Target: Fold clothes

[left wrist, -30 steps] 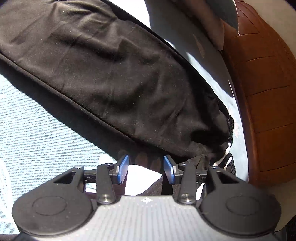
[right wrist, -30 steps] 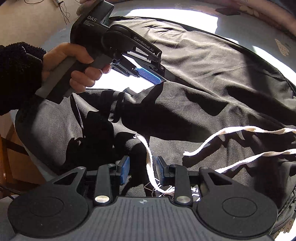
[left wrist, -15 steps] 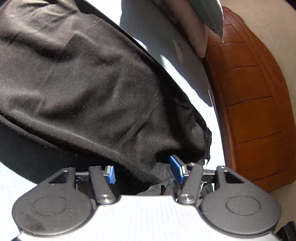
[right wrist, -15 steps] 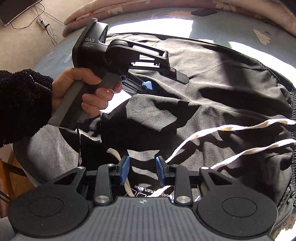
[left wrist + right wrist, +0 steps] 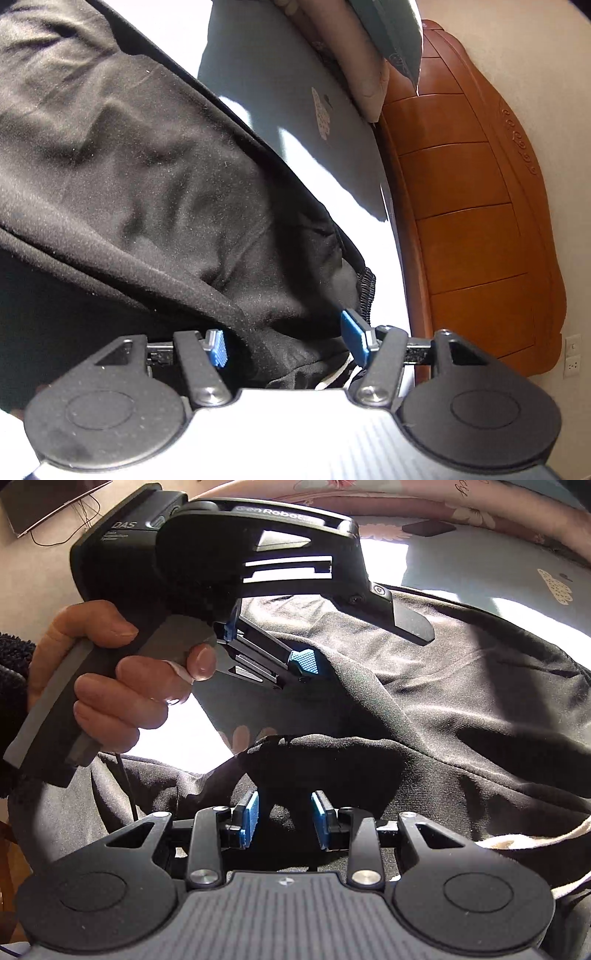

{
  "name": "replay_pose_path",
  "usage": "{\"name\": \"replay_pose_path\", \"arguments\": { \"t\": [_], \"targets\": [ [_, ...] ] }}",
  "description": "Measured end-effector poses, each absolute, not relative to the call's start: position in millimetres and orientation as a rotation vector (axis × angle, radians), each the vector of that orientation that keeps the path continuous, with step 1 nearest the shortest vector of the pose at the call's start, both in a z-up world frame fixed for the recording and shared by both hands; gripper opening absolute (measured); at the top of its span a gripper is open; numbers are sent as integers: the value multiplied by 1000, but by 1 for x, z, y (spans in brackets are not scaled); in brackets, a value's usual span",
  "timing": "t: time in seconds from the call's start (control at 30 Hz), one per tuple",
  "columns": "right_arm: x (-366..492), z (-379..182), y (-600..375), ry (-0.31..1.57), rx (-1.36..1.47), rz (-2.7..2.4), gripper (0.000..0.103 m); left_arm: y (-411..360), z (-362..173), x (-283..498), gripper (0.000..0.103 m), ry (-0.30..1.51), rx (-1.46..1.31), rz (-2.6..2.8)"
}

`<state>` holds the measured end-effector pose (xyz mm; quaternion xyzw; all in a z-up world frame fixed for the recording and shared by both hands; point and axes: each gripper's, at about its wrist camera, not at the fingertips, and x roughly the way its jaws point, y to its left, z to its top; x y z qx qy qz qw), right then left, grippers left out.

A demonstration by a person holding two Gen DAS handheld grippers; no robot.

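Only the right wrist view shows the hand. Both the left claw and right claw gape around the black garment, gripping nothing.

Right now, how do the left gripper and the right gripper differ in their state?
The left gripper has its jaws spread wide, with a thick fold of the black garment between them. The right gripper has its jaws closer together, though also open, and its pads show bare blue faces with dark cloth behind. The left gripper sits higher over the cloth in the right wrist view; the right gripper sits low at the garment edge. Both have blue ribbed pads.
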<state>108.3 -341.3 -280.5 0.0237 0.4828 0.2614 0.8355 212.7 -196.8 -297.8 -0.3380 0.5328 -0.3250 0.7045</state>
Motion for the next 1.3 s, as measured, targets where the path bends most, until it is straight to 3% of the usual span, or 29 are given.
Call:
{"name": "replay_pose_path", "arguments": {
  "t": [0.73,0.93,1.03,1.3],
  "targets": [
    [146,-304,-314,999,167,498,43,-191,-296,208,59,1195,-688,-763],
    [98,-280,-347,955,117,420,43,-181,-302,201,59,1200,-718,-766],
    [107,-287,-356,946,104,348,51,-178,-315,192,59,1250,-705,-731],
    [117,-295,-377,996,131,323,50,-153,-323,161,60,1274,-667,-669]
  ]
}}
